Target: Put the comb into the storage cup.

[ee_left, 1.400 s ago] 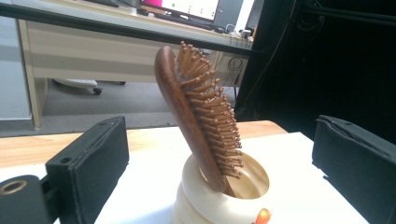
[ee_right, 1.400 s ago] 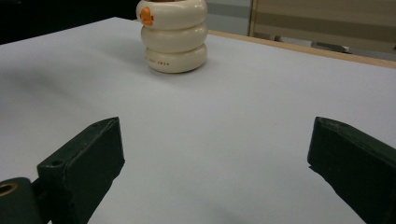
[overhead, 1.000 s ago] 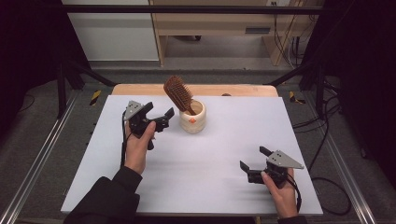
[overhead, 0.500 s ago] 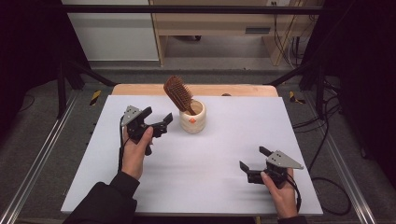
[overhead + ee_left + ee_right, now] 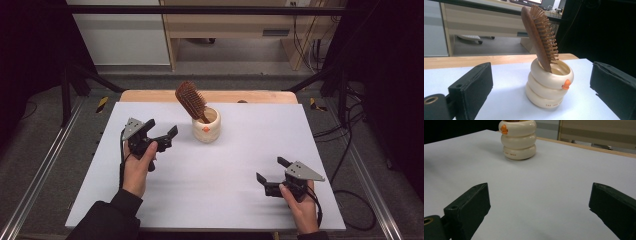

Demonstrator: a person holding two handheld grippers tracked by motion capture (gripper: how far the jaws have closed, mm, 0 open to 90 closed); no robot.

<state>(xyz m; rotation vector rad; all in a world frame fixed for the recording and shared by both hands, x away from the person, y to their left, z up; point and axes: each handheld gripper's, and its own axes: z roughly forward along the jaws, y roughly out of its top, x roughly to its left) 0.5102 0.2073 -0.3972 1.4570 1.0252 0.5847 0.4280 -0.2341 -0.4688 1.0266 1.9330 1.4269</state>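
**Q:** What've you got closest to you on the rig right now?

**A:** Nearest me, at about 4 o'clock on the white desk (image 5: 215, 185), I've got the right tongs (image 5: 275, 171) in my right hand (image 5: 300, 210). Jaws are spread wide apart, nothing between them, just bare desk. The grey three-cornered plate sits on top and the cable trails back by my wrist. In the right gripper view the cup sits well ahead, up around 11 o'clock in the frame.

**Q:** And the other hand?

**A:** Left tongs (image 5: 161, 128) are farther out, roughly 9 o'clock, gripped in my left hand (image 5: 137, 167), dark sleeve (image 5: 107, 222) coming in from the bottom. Jaws wide apart too, holding nothing, pointed toward the cup but not touching it.

**Q:** Where's the cup exactly?

**A:** Past centre, toward 12 o'clock. It's a cream holder (image 5: 206, 125) that looks like three stacked rings, with a little orange beak on the side and small lettering I can't read. A wooden hairbrush (image 5: 191, 99) stands in it handle down, tilted, bristle head sticking well above the rim. In the left gripper view it sits between my two jaws, farther off.

**Q:** Behind that?

**A:** Wooden edge of the desk, then floor and a light-wood cabinet (image 5: 225, 22).
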